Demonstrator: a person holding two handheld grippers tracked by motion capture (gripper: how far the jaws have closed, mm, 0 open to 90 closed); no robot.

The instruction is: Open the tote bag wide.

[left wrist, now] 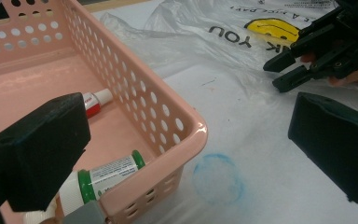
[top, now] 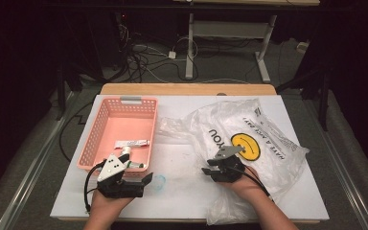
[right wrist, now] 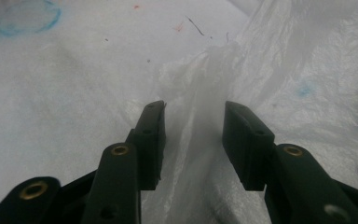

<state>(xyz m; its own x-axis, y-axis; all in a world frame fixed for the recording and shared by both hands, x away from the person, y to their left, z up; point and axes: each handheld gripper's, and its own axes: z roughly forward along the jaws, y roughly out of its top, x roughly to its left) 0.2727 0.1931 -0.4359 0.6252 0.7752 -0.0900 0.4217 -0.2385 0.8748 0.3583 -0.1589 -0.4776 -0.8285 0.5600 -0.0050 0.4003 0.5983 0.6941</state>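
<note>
White table — dark room, cabled floor.

right gripper on plastic bag | left gripper beside pink basket

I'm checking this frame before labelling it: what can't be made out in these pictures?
- Whether the right gripper already pinches the plastic bag: in the right gripper view a fold of film stands between the jaws, contact unclear.
- What the bag holds: crumpled film hides it.
- The green-capped tube's label: too small, partly behind the left gripper's jaw.
- The white tube's print in the pink basket: too small in the high view.
</note>
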